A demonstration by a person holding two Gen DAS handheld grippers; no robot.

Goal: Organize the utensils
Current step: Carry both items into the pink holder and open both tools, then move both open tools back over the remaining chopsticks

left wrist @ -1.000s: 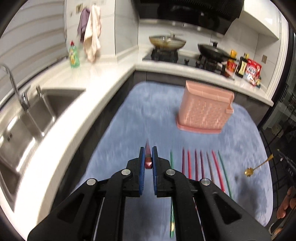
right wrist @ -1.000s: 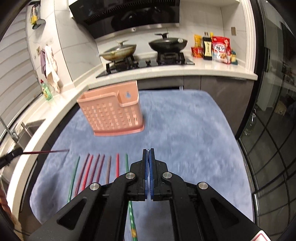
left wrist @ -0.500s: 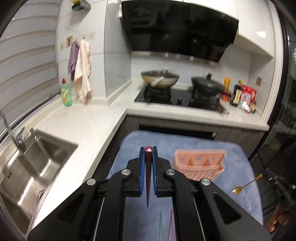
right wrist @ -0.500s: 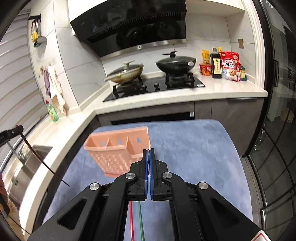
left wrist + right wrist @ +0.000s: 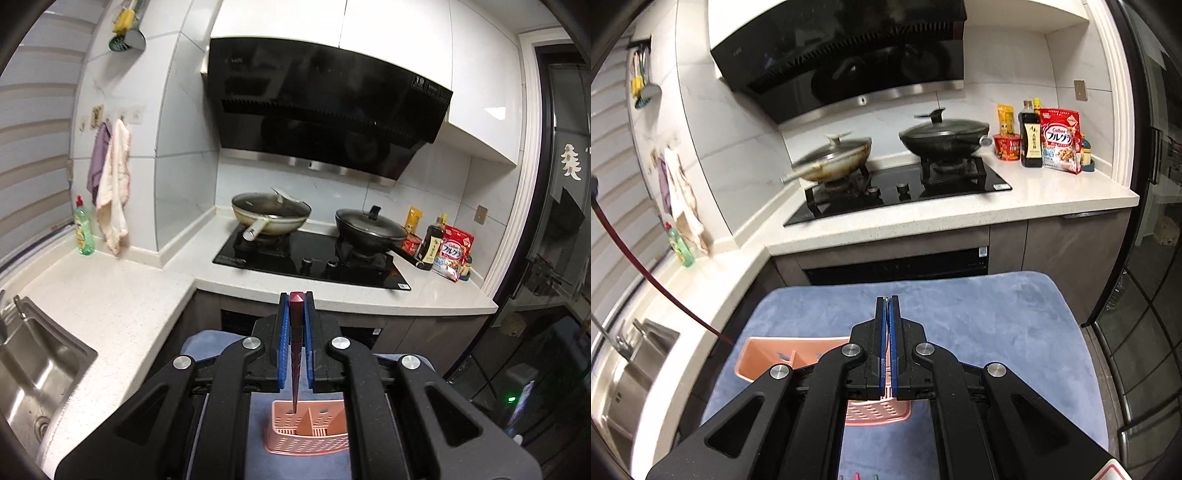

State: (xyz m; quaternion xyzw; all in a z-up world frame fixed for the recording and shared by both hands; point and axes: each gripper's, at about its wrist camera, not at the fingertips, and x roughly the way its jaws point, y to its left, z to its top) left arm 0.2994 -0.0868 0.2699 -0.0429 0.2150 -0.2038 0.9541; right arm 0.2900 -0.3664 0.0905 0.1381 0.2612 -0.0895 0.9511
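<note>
- The left gripper [image 5: 296, 306], black with ribbed blue pads, is clenched on a dark red chopstick [image 5: 296, 354], a slim lacquered stick with a squared butt and a taper toward its tip.
- The chopstick's butt sits at the gripper's fingertips; its long axis runs steeply downward from there, and the thin tip points into the pink basket [image 5: 308, 432].
- In the left wrist view the tip ends at the rim of the basket's left compartment; whether it is already inside or just above cannot be told.
- In the right wrist view the same chopstick [image 5: 646, 273] comes in from the left edge as a long bowed line, its tip close to the basket's [image 5: 775, 350] left end.
- The basket is a rigid pink plastic box, perforated with small square holes in walls and floor, split by upright dividers into compartments, and standing on the blue mat [image 5: 979, 314].
- The mat is soft, short-piled fabric with rounded corners, lying beneath the basket.
- The right gripper [image 5: 888, 306] hovers above the basket with its blue pads pressed together; nothing can be made out between them.
- Beyond the basket stands a speckled white counter [image 5: 1052, 199] with a glossy black hob [image 5: 905, 192].
- Nearer the camera than the basket, coloured stick ends [image 5: 857, 476] peek in at the bottom edge of the right wrist view.
</note>
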